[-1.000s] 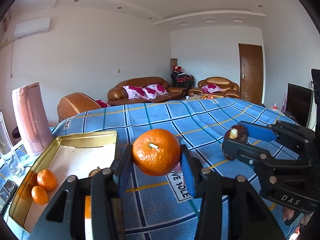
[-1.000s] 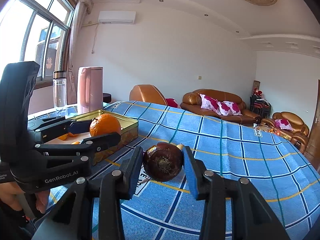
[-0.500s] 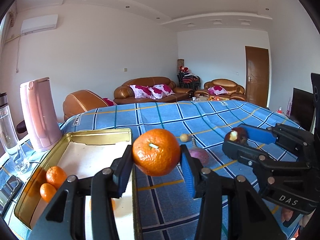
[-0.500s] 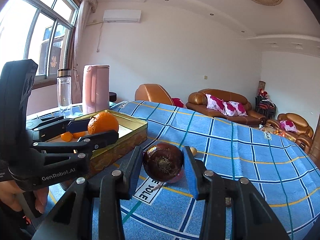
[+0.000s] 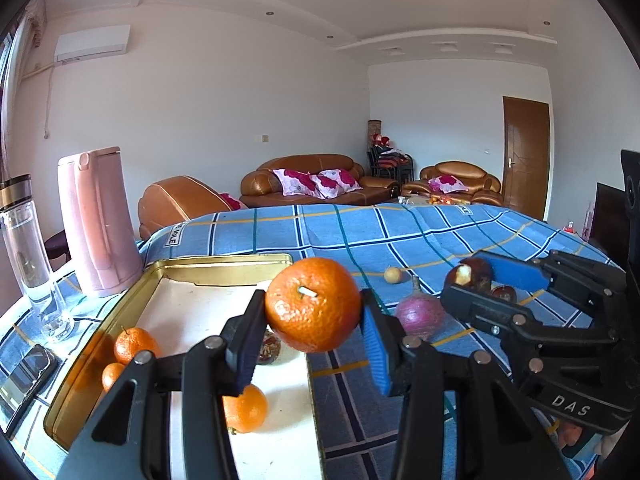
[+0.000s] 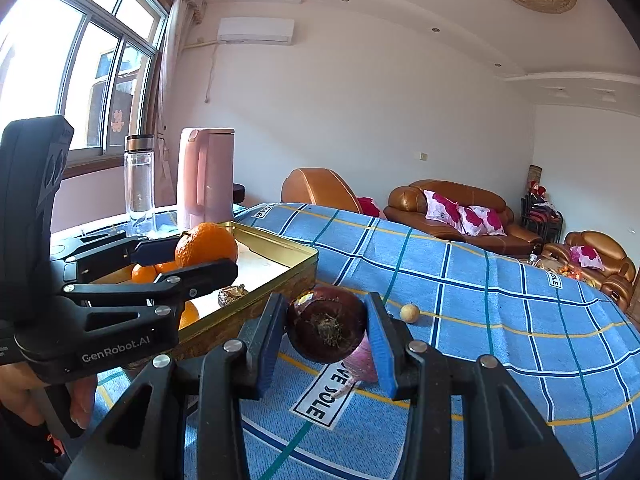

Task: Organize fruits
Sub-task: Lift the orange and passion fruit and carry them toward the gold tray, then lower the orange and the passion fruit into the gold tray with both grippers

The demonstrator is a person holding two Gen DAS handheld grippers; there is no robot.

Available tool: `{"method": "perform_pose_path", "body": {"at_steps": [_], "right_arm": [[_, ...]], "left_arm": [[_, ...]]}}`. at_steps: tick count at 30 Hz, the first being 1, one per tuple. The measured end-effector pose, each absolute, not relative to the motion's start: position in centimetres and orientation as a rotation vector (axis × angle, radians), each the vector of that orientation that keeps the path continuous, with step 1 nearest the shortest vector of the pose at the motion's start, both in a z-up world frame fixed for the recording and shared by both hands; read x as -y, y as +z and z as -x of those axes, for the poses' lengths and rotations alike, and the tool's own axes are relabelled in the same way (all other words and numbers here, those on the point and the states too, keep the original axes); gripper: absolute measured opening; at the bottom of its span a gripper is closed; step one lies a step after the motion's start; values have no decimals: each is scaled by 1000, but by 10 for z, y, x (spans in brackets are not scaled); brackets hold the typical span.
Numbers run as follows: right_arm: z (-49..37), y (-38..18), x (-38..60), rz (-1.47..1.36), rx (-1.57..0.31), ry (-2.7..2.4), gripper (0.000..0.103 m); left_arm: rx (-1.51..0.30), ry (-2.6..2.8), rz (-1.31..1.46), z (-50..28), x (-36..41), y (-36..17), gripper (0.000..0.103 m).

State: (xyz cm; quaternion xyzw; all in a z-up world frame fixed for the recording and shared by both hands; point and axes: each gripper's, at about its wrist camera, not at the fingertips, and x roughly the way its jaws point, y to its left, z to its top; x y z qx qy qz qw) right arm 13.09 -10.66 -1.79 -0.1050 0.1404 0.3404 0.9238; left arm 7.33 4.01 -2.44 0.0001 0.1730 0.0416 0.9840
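Observation:
My left gripper (image 5: 314,320) is shut on a large orange (image 5: 313,305) and holds it above the right edge of a gold tin tray (image 5: 224,261). The tray holds three small oranges (image 5: 134,344) and a dark wrinkled fruit (image 5: 269,347). My right gripper (image 6: 326,332) is shut on a dark purple mangosteen (image 6: 326,330), held above the blue checked cloth just right of the tray (image 6: 276,280). It also shows in the left wrist view (image 5: 472,276). A purple onion (image 5: 420,314) and a small yellow fruit (image 5: 393,275) lie on the cloth.
A pink kettle (image 5: 98,220) and a clear bottle (image 5: 28,256) stand left of the tray. A phone (image 5: 28,372) lies at the table's left edge. The small yellow fruit (image 6: 410,313) lies beyond the right gripper. Brown sofas stand behind the table.
Both grippers have moved left toward the tray with their fruits. The tray now lies under the left gripper, and the onion and yellow fruit have come into view.

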Motion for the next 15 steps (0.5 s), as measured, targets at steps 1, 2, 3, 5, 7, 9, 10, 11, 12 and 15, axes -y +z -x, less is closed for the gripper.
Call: {"method": "perform_pose_path", "body": {"at_steps": [1,2,3,5,7,9,10,11,12,15], "right_arm": [[-131,-18,105,216,-289,702,42],[-131,-18,103,218,-289,705,42],[-131,-18,101,220,-289,708,42],[-130,-18,97,226,-287,714,42],[-130,-18,93,228,-287,719,42],[-130,-19,90,230,-287,723,42],[-130,-19,89,231,-288,726,42],[-130,-19,88,234,-288,728,42],[-130,-19,86,236,-287,731,42],[-129,-19,79,243,-288,740,42]], "left_arm": [[-348,86,1,-73,-41,-24,47],[-348,89,2,-73,-43,-24,47],[-349,92,2,-72,-44,-25,47],[-348,96,5,-71,-47,-24,47],[-348,102,6,-71,-49,-24,47],[-346,107,9,-70,-53,-24,47],[-346,110,9,-70,-54,-24,47],[-347,113,10,-70,-55,-24,47],[-347,116,11,-69,-57,-24,47],[-347,124,14,-66,-62,-25,47]]}}
